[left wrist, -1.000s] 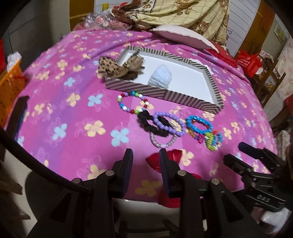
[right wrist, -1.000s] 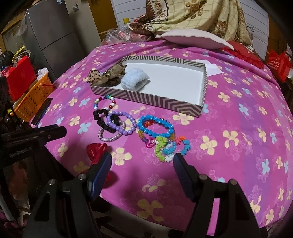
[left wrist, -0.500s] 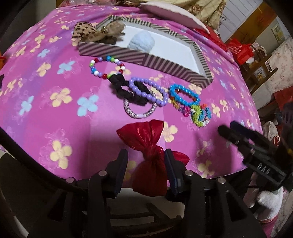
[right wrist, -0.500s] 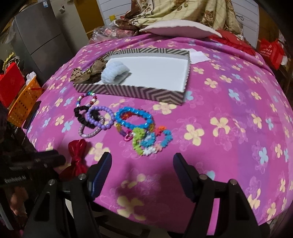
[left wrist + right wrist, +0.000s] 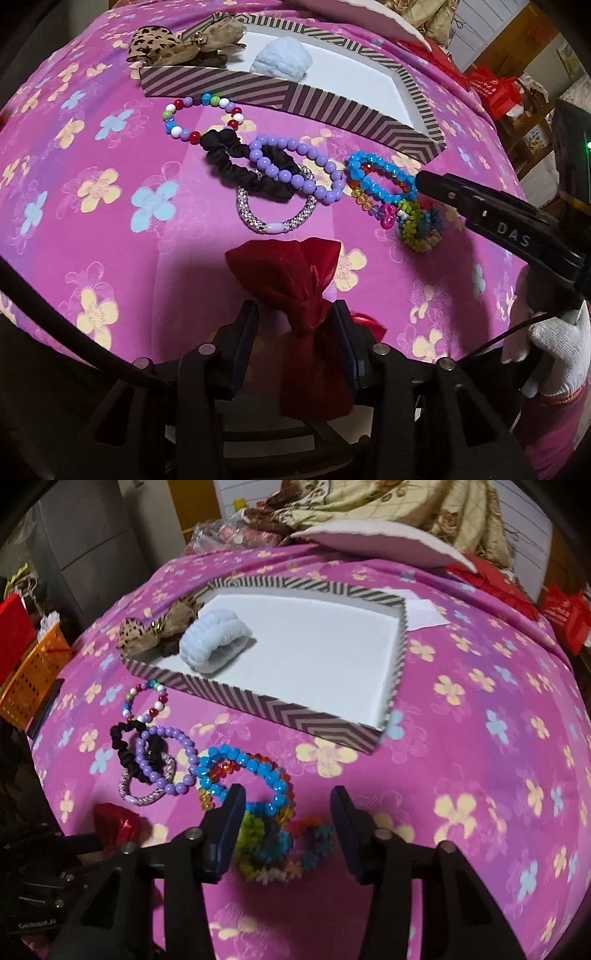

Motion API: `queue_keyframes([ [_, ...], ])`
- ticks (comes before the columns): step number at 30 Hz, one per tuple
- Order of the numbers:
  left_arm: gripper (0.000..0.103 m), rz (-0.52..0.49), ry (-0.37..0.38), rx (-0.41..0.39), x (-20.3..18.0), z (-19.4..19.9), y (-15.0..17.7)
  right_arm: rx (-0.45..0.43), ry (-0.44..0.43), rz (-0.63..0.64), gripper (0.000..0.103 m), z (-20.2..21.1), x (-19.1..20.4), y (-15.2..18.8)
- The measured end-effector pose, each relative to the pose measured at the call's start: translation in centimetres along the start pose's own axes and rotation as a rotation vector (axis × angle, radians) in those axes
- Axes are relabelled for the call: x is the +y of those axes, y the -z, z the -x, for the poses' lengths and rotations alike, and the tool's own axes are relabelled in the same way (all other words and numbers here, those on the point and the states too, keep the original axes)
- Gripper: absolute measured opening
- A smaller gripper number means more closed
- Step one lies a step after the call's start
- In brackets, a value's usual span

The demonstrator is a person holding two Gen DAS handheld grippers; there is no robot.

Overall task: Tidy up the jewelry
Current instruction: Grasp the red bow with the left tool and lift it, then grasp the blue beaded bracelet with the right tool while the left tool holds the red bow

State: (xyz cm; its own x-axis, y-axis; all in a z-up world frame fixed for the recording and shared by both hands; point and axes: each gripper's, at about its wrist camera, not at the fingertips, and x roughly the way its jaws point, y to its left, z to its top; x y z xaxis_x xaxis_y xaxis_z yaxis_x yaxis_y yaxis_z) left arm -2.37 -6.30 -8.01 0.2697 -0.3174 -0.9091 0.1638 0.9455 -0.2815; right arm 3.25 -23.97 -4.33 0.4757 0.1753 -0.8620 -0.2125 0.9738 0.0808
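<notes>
left claw [image 5: 294,325] spread, red bow [image 5: 309,295] between its fingers at the near edge of the pink flowered bed cover [image 5: 110,221]; contact unclear. right claw [image 5: 286,819] closing, pads not yet touching, over the bright bead bracelets [image 5: 273,842]. chevron tray [image 5: 280,712] beyond holds a pale blue scrunchie [image 5: 214,646].

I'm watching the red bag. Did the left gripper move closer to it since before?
Yes. The left gripper came down toward the red bag, which now sits between its fingers; earlier the bag lay beyond the fingertips, nearer the silver bracelet.
</notes>
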Motion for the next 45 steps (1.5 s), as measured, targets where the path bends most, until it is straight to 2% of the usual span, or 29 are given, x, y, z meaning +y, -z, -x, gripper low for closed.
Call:
queue_keyframes([
  [4, 0.048, -0.016, -0.015, -0.002, -0.3, -0.2, -0.3, 0.022, -0.008, 0.039, 0.043, -1.0, 0.6, -0.1],
  [6, 0.048, -0.026, -0.018, -0.006, -0.3, -0.3, -0.5, 0.038, -0.004, 0.058, 0.025, -1.6, 0.8, 0.0],
  [8, 0.048, -0.035, -0.022, -0.011, -0.5, -0.4, -0.6, 0.039, -0.005, 0.060, 0.014, -1.9, 0.7, 0.0],
  [9, 0.041, -0.037, -0.020, -0.014, -0.4, -0.4, -0.6, 0.032, -0.007, 0.062, 0.011, -1.8, 0.7, 0.1],
  [10, 0.030, -0.036, -0.016, -0.014, -0.3, -0.4, -0.6, 0.028, -0.009, 0.061, 0.011, -1.7, 0.7, 0.0],
  [13, 0.024, -0.014, 0.013, -0.014, 0.5, -0.2, -0.8, -0.008, -0.038, 0.054, 0.011, -0.4, 0.7, 0.0],
  [20, 0.023, -0.029, 0.040, -0.096, 0.8, 2.6, -1.5, -0.080, -0.076, 0.041, 0.011, 2.6, 1.1, -1.3],
  [29, 0.023, -0.025, 0.017, -0.165, 1.4, 4.9, -3.7, -0.143, -0.070, 0.065, 0.010, 5.0, 1.7, -3.3],
  [37, 0.023, -0.018, -0.013, -0.216, 2.2, 6.3, -6.3, -0.183, -0.049, 0.077, 0.010, 6.2, 1.6, -5.4],
  [41, 0.023, -0.011, -0.010, -0.224, 2.4, 6.6, -6.7, -0.145, -0.088, 0.044, 0.012, 5.5, 0.5, -5.2],
  [43, 0.023, -0.011, -0.013, -0.223, 2.5, 6.6, -6.5, -0.105, -0.082, 0.020, 0.031, 4.2, -0.4, -4.2],
  [44, 0.023, -0.008, -0.012, -0.219, 2.6, 6.4, -6.5, -0.086, -0.077, 0.011, 0.045, 3.5, -0.8, -3.7],
  [45, 0.023, -0.003, -0.010, -0.213, 2.7, 6.2, -6.4, -0.055, -0.072, 0.001, 0.046, 2.6, -1.3, -2.9],
])
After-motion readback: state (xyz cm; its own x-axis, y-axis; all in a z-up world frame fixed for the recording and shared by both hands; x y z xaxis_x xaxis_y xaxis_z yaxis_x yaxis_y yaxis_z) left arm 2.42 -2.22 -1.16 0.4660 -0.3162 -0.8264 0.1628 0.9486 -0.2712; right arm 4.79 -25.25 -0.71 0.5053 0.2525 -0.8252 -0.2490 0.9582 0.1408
